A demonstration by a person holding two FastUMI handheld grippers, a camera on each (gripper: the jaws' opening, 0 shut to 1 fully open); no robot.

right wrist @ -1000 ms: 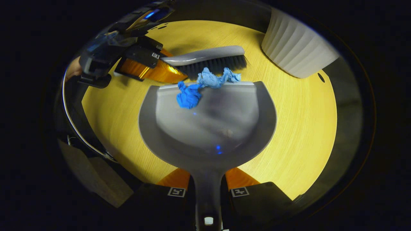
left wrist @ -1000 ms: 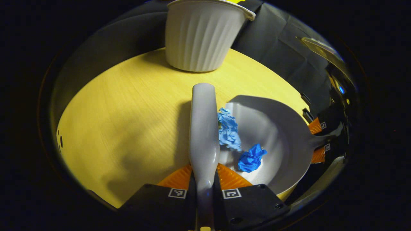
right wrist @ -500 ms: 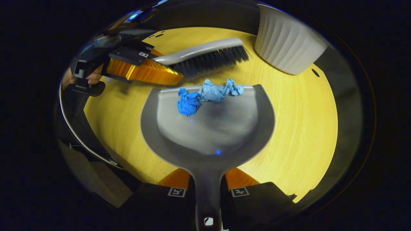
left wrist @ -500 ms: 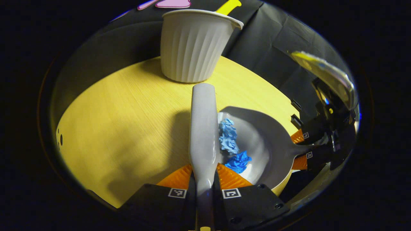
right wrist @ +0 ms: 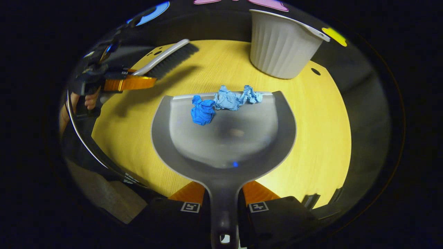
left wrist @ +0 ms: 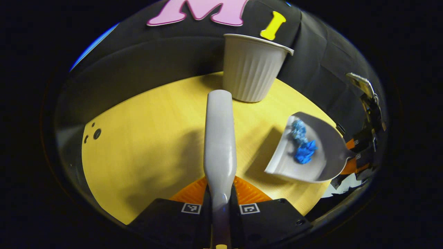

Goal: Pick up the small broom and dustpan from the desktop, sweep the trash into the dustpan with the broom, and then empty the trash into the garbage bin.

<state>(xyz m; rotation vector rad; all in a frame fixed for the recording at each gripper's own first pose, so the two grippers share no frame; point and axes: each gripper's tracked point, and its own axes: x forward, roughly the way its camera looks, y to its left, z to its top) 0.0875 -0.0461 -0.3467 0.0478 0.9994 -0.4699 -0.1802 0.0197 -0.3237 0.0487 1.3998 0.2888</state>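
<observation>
Sweeping done, dustpan up

Right gripper [right wrist: 224,204] clamps the dustpan [right wrist: 225,138] handle, left gripper [left wrist: 220,204] the broom [left wrist: 219,138]; light crumpled blue paper [right wrist: 225,103] sits near the lip, likely to slide toward the white ribbed bin [right wrist: 282,48].

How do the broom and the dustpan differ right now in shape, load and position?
The broom is long and narrow with dark bristles; the dustpan is a broad scoop. The dustpan carries blue paper wads; the broom carries nothing. Both are grey, each clamped by its handle in a gripper, above the yellow desktop.

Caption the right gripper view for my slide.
Dustpan holding crumpled blue paper, white bin ahead, broom off left.
</observation>
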